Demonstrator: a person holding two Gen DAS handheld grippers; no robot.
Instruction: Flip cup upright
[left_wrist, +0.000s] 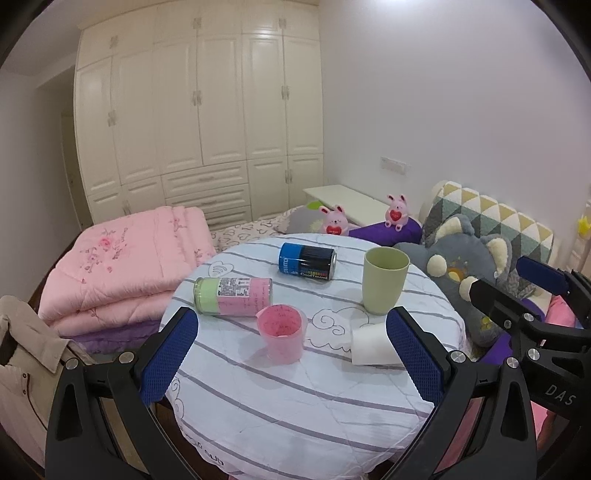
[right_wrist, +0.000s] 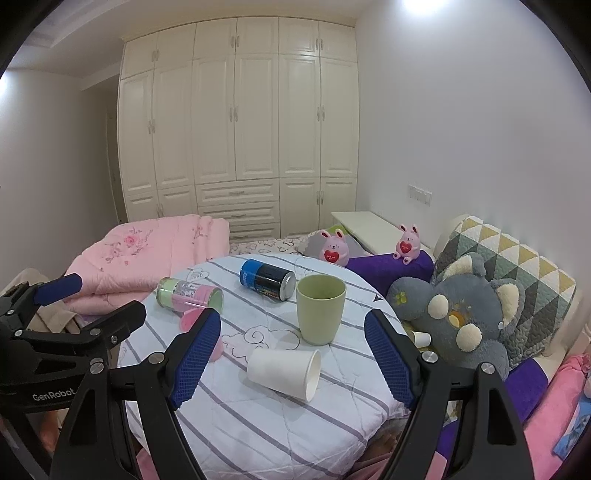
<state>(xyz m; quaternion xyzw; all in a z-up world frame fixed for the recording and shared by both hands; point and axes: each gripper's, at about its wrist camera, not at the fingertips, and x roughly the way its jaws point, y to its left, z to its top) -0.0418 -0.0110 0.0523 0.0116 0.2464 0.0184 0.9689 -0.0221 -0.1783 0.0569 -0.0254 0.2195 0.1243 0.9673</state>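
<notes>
White paper cup (right_wrist: 284, 373) on its side on round table (right_wrist: 258, 424), mouth toward 4 o'clock, green cup (right_wrist: 320, 309) at its 12. Right gripper (right_wrist: 295, 363) wide open, empty. Left gripper (left_wrist: 291, 354) wide open, empty.

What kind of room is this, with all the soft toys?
Most likely a bedroom: a tall cream wardrobe fills the far wall, a folded pink quilt lies on a bed, and a padded headboard stands behind the grey plush toy.
</notes>
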